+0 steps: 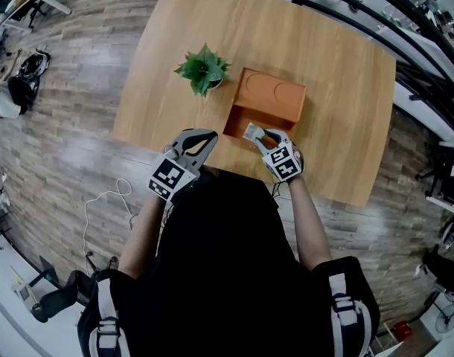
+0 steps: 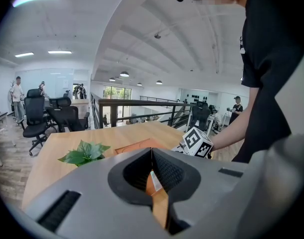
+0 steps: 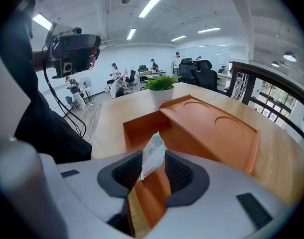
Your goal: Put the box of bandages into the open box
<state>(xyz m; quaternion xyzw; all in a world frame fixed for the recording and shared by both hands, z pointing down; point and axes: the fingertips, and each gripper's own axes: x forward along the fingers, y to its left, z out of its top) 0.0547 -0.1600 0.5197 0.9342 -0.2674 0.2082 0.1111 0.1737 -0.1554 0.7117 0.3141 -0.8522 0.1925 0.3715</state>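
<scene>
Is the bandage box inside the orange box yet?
Not fully: the box of bandages leans tilted between the right tool's parted jaws, over the orange box's open compartment; its lower end is hidden.

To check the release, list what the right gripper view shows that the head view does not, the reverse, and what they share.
Only the right gripper view: the right gripper with jaws apart, the tilted box of bandages between them, above the open box. Only the head view: the left gripper, held at the near edge of the table. Both: the potted plant and the orange lid.
</scene>
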